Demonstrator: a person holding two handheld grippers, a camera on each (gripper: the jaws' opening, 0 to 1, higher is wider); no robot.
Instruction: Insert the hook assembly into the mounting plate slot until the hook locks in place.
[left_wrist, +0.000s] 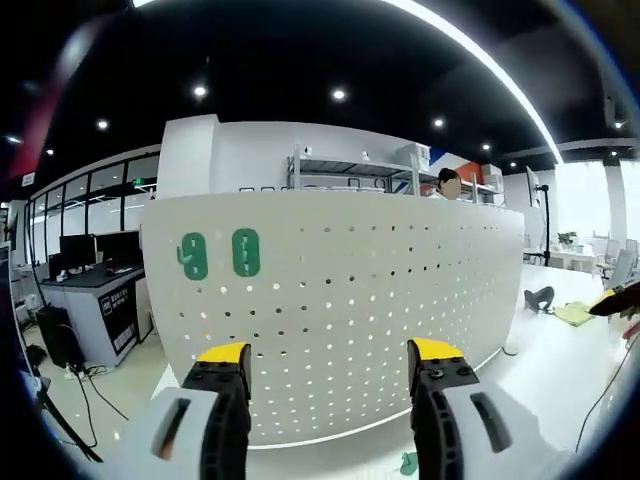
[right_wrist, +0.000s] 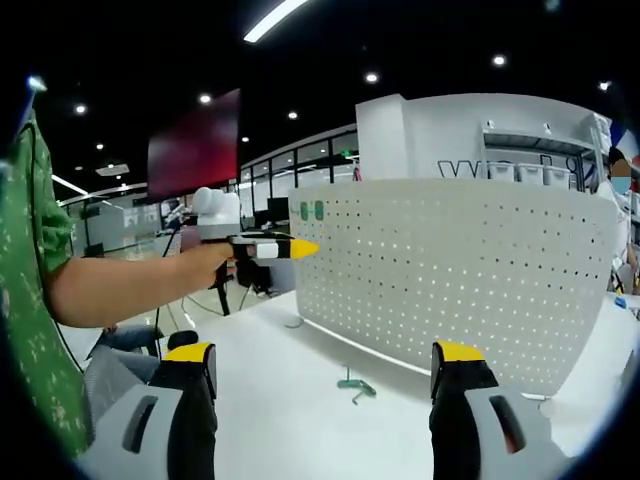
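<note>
Pegboard (left_wrist: 340, 300) stands upright on the white table (left_wrist: 560, 350) and takes up the middle of the left gripper view, a curved white mounting plate pierced with rows of small holes and marked with two green digits (left_wrist: 218, 254) near its ten o'clock corner. The left gripper (left_wrist: 335, 365) rises from six o'clock with its yellow-tipped jaws spread wide apart and nothing between them, both tips hanging in front of the plate's lower rows. A small green hook (left_wrist: 408, 464) lies flat on the tabletop just beside the right-hand jaw, at about five o'clock, near the foot of the plate. In the right gripper view the same hook (right_wrist: 354, 387) rests on the table at about six o'clock, a little in front of the plate's base and apart from it. The right gripper (right_wrist: 325, 370) also stands with its jaws open and empty, one at seven o'clock and one at five. From nine o'clock a bare forearm with a green sleeve (right_wrist: 25, 300) reaches in, holding the left gripper (right_wrist: 262, 247) level, its yellow tip close to the plate's near edge; whether it touches cannot be told.
</note>
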